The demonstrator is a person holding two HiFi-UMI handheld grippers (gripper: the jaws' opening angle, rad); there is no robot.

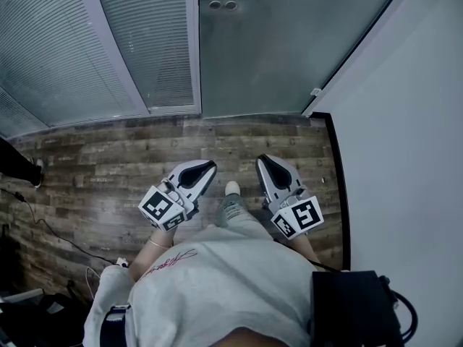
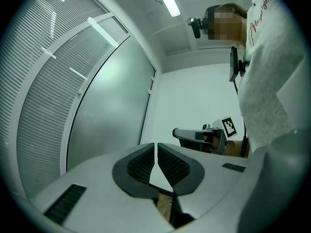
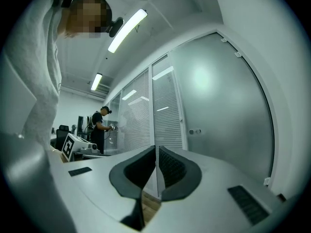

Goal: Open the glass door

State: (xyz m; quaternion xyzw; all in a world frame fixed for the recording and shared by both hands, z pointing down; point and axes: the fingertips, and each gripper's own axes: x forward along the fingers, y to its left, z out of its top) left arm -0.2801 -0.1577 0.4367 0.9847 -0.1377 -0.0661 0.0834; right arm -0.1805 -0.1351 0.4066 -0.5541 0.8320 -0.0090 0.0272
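Note:
The frosted glass door (image 1: 289,42) stands closed ahead of me, with two small round fittings (image 1: 223,6) near its left edge. Both grippers hang side by side at waist height, well short of the door and pointing toward it. My left gripper (image 1: 208,168) is shut with nothing between its pads; in its own view (image 2: 155,145) the door (image 2: 112,106) fills the left. My right gripper (image 1: 262,160) is also shut and empty (image 3: 156,149), with the door (image 3: 223,106) and its fittings (image 3: 194,131) to the right of its jaws.
Glass panels with blinds (image 1: 87,49) run left of the door, and a white wall (image 1: 405,121) closes the right side. Cables (image 1: 43,226) lie on the wood floor (image 1: 108,172) at the left. Another person (image 3: 99,125) stands far off along the partition.

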